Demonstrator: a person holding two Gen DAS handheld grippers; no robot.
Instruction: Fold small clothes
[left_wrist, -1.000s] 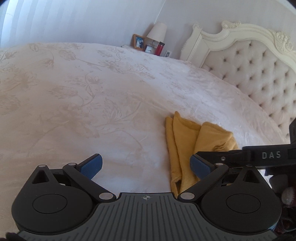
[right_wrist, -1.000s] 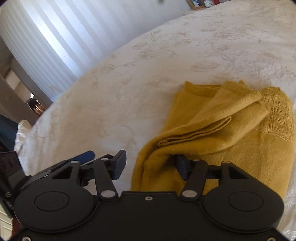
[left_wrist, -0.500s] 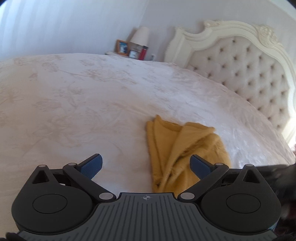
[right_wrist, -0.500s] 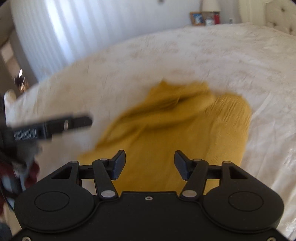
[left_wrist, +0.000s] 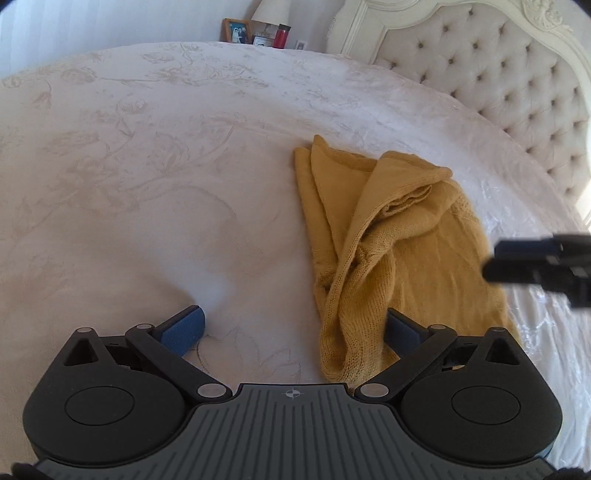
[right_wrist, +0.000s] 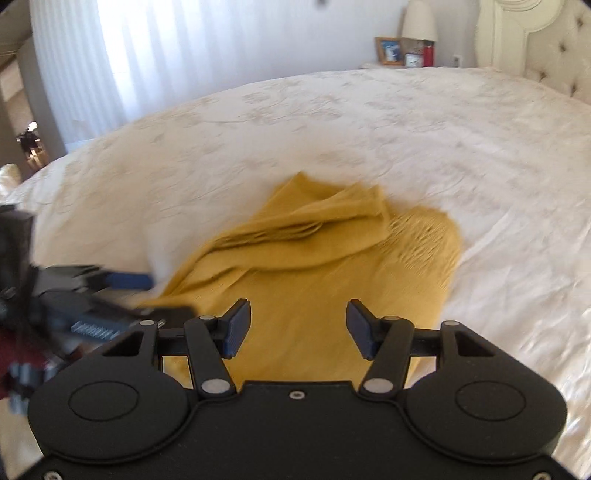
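Since half a second ago, both grippers are closing in on the mustard-yellow knitted garment (left_wrist: 406, 240), which now fills more of each view, and the left gripper (left_wrist: 291, 328) is dropping low over the bed. That garment is lying roughly folded and rumpled on the cream floral-patterned bedspread (left_wrist: 147, 166), its layers bunching along the left edge. The left gripper's jaws are spread wide and holding nothing, with the near hem of the knit lying between them and its right finger pressing against the fabric. The right gripper (right_wrist: 298, 328) is hovering over the broad flat part of the knit, its jaws also released and empty. By my judgement, the step in hand is a reach for a fresh grip on the near edge; next, the left jaws need to pinch all the hem layers together before any further fold.
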